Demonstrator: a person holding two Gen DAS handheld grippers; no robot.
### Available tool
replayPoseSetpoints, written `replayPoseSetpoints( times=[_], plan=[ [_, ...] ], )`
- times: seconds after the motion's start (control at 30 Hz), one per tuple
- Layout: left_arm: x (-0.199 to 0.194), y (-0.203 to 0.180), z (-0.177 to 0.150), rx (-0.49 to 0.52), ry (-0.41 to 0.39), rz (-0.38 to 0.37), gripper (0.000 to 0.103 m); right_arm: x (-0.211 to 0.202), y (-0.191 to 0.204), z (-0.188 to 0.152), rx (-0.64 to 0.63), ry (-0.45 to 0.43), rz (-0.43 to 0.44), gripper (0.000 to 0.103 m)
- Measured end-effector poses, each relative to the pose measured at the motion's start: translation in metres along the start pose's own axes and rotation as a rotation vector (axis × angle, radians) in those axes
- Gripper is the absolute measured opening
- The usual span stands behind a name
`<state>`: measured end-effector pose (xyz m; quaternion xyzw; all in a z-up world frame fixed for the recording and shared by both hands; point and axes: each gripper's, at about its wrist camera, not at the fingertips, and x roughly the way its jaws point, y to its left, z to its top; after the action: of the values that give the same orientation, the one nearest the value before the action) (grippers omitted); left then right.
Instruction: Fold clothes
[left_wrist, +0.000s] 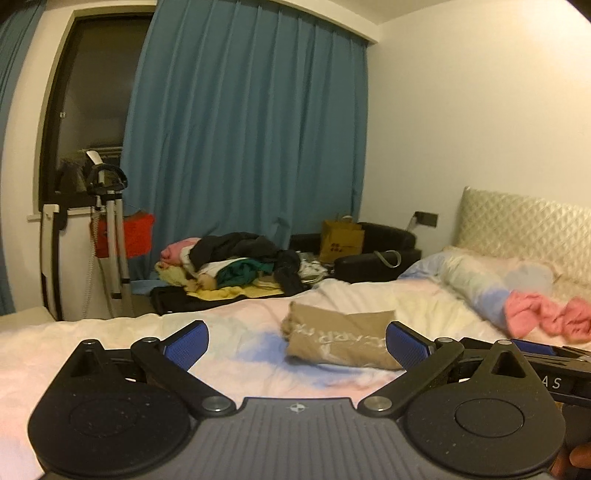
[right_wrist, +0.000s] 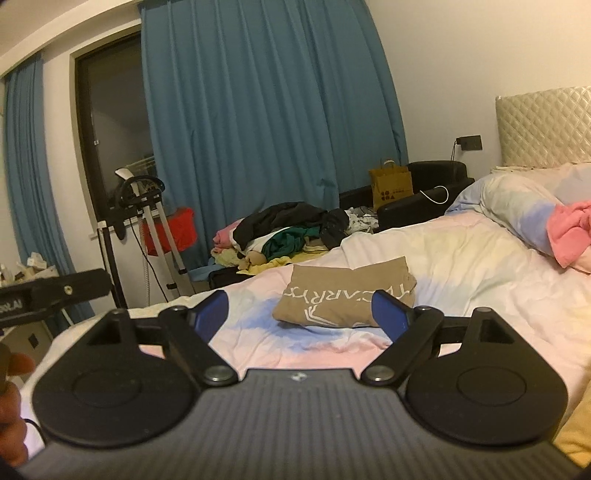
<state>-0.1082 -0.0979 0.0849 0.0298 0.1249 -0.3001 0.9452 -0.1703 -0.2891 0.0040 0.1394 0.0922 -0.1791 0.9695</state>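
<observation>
Tan garment (right_wrist: 345, 297) folded flat, white lettering showing.

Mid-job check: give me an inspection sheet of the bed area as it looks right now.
Surface: bed, rumpled pastel sheet.
Job's things: tan garment lies folded on the bed; pink garment unfolded near the pillows.
Clutter: clothes pile beyond the bed; paper bag.
Grippers: left gripper and right gripper both open, nothing between the jaws.
Cables: white cable on the black seat; charger lead at the wall socket.
Surroundings: blue curtains, dark window, quilted headboard.
</observation>
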Motion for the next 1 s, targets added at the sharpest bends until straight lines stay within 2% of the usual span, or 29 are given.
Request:
replayPoseSetpoints(
  times=[0.13,0.3,0.47,0.57,1.0],
  plan=[
    [0.011,0.007,-0.01,-0.012,0.024,0.016,0.103,0.017,0.008,-0.014,0.005,0.035,-0.013,0.086],
    [0.02,0.011,-0.019,-0.02,0.033,0.016,0.103,0.023,0.017,-0.021,-0.045,0.011,-0.043,0.086],
    [0.028,0.01,-0.026,-0.008,0.067,0.007,0.103,0.025,0.018,-0.03,-0.014,-0.006,-0.058,0.086],
    [0.029,0.01,-0.029,0.001,0.073,0.011,0.103,0.029,0.016,-0.031,0.007,0.01,-0.059,0.086],
    [0.028,0.023,-0.035,-0.032,0.087,0.036,0.103,0.031,0.027,-0.034,-0.064,0.022,-0.084,0.086]
  ],
)
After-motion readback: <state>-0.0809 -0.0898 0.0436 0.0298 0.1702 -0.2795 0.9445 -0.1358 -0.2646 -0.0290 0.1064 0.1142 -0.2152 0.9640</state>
